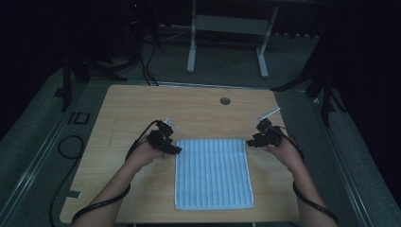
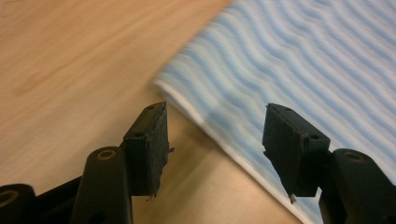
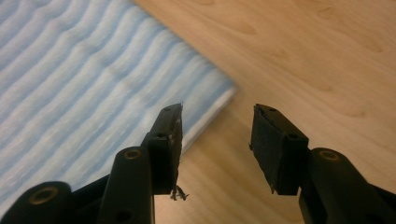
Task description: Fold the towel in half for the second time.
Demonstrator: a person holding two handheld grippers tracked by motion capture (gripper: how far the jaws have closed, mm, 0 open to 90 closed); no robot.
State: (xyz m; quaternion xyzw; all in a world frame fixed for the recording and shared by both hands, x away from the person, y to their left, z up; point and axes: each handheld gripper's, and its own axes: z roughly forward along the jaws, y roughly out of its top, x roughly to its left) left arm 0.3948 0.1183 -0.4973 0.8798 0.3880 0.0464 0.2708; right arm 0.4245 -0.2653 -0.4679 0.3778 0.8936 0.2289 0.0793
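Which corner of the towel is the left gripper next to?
The far left corner of the towel; the left gripper is open beside it.

- This looks like a lab or test room rigged for recording, not a home: dark all round, with light falling only on the work surface.
- A plain wooden table (image 1: pixel 142 104) with a round cable hole (image 1: pixel 225 100) stands well ahead of the jaws, office or bench furniture by its look.
- Beyond the far edge, well past the jaws, are the white metal legs of a stand or desk frame (image 1: pixel 227 42).
- Black cables (image 1: pixel 146 66) trail over the grey floor (image 1: pixel 293 61) there.
- Dark tripod-like legs (image 1: pixel 326 94) stand at the right of the table.
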